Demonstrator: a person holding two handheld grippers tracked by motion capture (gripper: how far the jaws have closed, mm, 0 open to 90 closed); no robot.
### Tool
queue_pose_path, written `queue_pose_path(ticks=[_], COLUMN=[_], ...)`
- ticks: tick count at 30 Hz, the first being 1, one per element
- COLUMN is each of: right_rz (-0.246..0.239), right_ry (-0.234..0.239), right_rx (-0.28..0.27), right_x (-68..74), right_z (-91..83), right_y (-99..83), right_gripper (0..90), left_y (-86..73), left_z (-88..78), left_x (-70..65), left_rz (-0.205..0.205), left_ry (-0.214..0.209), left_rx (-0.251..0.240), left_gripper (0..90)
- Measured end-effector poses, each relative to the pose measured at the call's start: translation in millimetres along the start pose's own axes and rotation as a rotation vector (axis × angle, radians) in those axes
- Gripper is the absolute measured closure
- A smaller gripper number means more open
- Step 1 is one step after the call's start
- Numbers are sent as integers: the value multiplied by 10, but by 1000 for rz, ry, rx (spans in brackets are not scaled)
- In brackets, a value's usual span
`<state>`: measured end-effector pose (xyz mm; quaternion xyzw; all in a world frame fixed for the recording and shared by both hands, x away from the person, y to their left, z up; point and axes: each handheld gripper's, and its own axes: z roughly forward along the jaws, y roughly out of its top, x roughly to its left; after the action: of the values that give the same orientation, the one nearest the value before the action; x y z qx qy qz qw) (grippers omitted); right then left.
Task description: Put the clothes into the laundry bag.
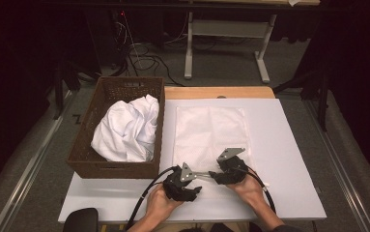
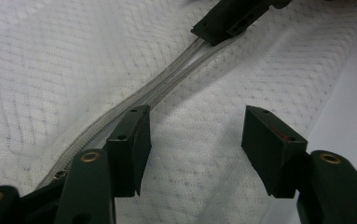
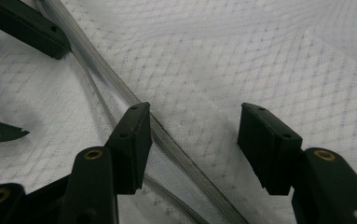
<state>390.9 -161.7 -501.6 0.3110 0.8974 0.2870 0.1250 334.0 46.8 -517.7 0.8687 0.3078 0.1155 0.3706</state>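
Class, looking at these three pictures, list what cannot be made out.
- White quilted zippered cover: its near edge, high view, hidden by the left gripper and right gripper.
- Grey zipper: slider, left gripper view, not visible.
- Woven brown basket: bottom, high view, hidden by crumpled white cloth.

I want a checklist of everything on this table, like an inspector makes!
Surface: white board on a wooden table.
Job's things: flat white pillowcase; its zipper runs along the near edge.
Clutter: brown wicker basket on the left, crumpled white cloth inside.
Grippers: left gripper open over the fabric beside the zipper; right gripper open, zipper passing by one jaw.
Cables: black cables trail toward the person.
Surroundings: grey floor, white desk frame, wires behind.
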Motion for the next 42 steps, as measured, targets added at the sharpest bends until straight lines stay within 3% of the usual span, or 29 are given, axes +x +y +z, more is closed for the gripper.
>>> queue_pose_path(ticks=[3, 6, 7, 8, 9, 10, 13, 21, 26, 29, 34, 38, 40, 41, 42], right_rz=[-24, -19, -19, -26, -26, -42, -64, -74, -35, -22, 12, 4, 8, 8, 10], right_ry=[-5, -29, -29, -43, -43, -53, -69, -59, -36, -32, -11, -13, -16, -16, -15], right_rx=[-5, -18, -18, -27, -27, -20, -2, 8, -25, -31, -41, -34, -35, -35, -40], right_x=[-36, -53, -53, -69, -69, -73, -81, -101, -157, -196, -242, -242, -248, -248, -264], right_z=[5, 9, 9, 16, 16, 20, 17, -14, -106, -161, -221, -226, -240, -240, -263], right_y=[-2, -2, -2, 5, 5, 17, 36, 83, 110, 149, 206, 241, 252, 252, 258], right_gripper=[507, 633, 633, 744, 744, 817, 881, 898, 897, 897, 897, 895, 894, 894, 893], left_y=[-1, -1, -1, 0, 0, 0, 1, 38, 94, 229, 428, 506, 523, 523, 504], left_z=[3, 4, 4, 4, 4, 5, 7, 4, 16, 53, 136, 176, 259, 259, 312], left_x=[4, 5, 5, 7, 7, 10, 12, -5, -22, -30, -22, -44, -26, -26, 4], left_rz=[3, 4, 4, 4, 4, 3, 1, -9, -3, 4, -15, -10, -19, -19, -25], left_ry=[-3, -4, -4, -5, -5, -8, -9, 8, 7, -9, 3, -3, -6, -6, -13], left_rx=[1, 0, 0, 0, 0, 0, -3, 6, 0, -10, -19, -15, 35, 35, 77], left_gripper=[423, 423, 422, 422, 423, 422, 420, 411, 463, 495, 521, 514, 533, 548, 582])
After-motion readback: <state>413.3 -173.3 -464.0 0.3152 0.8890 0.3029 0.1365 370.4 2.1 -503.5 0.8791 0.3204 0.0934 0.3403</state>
